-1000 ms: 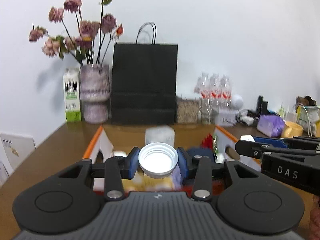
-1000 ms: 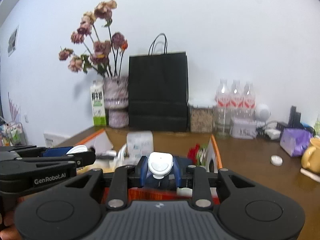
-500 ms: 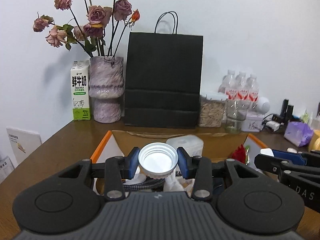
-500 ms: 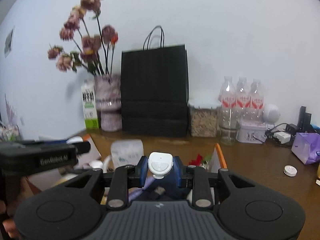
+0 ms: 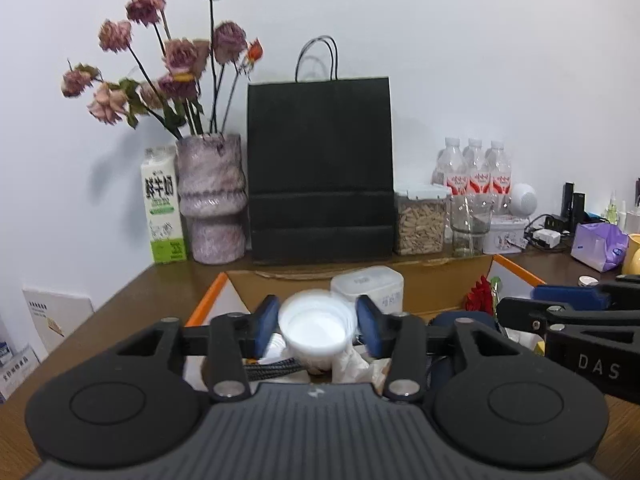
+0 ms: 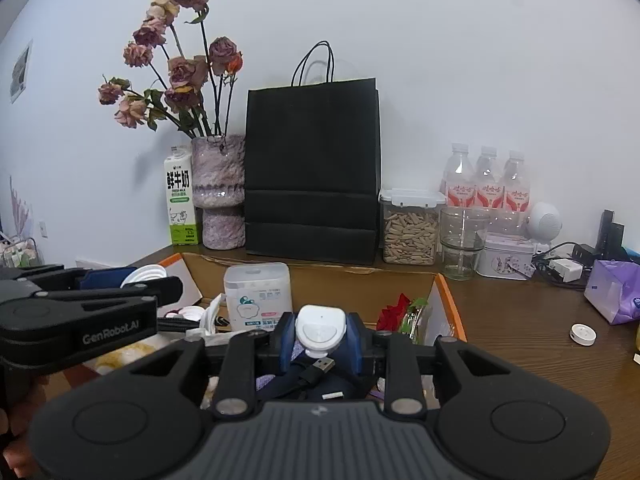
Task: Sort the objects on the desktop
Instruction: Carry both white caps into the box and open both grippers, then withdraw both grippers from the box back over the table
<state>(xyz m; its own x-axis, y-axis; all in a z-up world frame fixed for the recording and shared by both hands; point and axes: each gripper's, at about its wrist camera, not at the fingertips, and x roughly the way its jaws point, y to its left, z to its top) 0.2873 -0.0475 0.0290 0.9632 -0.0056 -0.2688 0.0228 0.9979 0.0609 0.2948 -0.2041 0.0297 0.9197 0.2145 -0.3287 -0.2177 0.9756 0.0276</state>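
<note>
Plain white wall behind brown wooden desk

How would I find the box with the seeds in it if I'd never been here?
Look for the big black paper bag standing against the white wall. Right beside it, on the water bottles' side, stands a clear container. It alone is filled with pale long seeds and has a white clip lid; the glass jar next to it looks empty.

Both wrist views look forward, slightly downward, close over the open box, sharing the black bag.
</note>
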